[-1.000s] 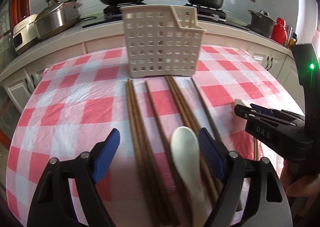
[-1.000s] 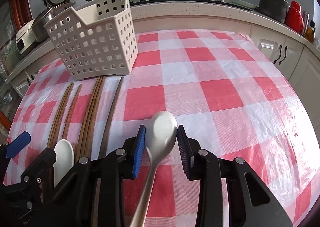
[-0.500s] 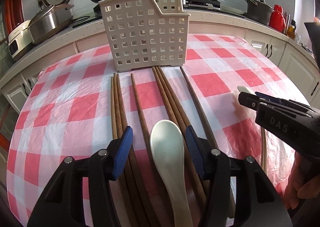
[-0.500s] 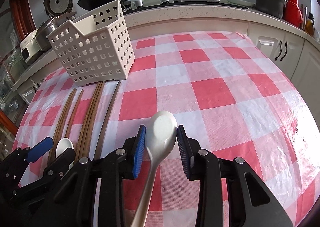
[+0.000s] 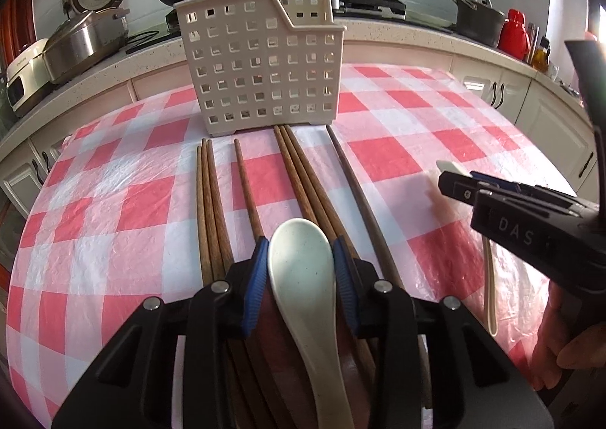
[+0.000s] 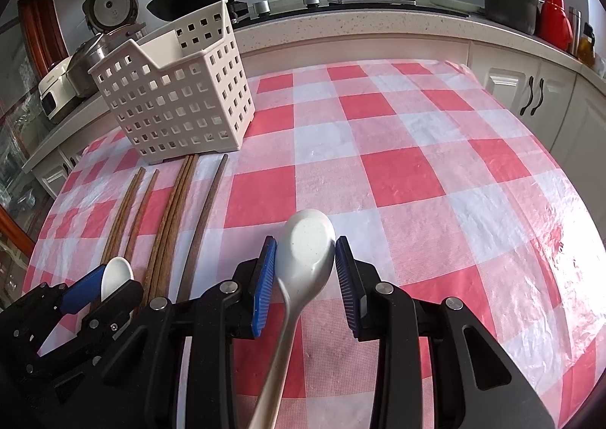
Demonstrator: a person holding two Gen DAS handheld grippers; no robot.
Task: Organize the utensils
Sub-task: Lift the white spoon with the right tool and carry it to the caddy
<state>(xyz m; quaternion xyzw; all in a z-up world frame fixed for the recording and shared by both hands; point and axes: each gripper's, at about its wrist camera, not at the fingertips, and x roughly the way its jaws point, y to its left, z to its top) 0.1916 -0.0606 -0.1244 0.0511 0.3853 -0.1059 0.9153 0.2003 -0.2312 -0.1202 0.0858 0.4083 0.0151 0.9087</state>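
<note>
Glossy white ceramic spoon [image 5: 303, 277] pinched in left gripper [image 5: 301, 270], just in front of perforated cream plastic caddy [image 5: 261, 65]. Second spoon [image 6: 306, 251] clamped in right gripper [image 6: 306, 273]. Wooden chopsticks [image 5: 212, 209] flat before caddy on crinkly red-white checked tablecloth [image 6: 416, 171]; kitchen counter [image 6: 378, 24] behind caddy.

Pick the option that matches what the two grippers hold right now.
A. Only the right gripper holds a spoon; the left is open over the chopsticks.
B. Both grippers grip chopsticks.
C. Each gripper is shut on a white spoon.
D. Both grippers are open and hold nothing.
C: the left gripper pinches one white spoon above the chopsticks, and the right gripper pinches the other spoon.
</note>
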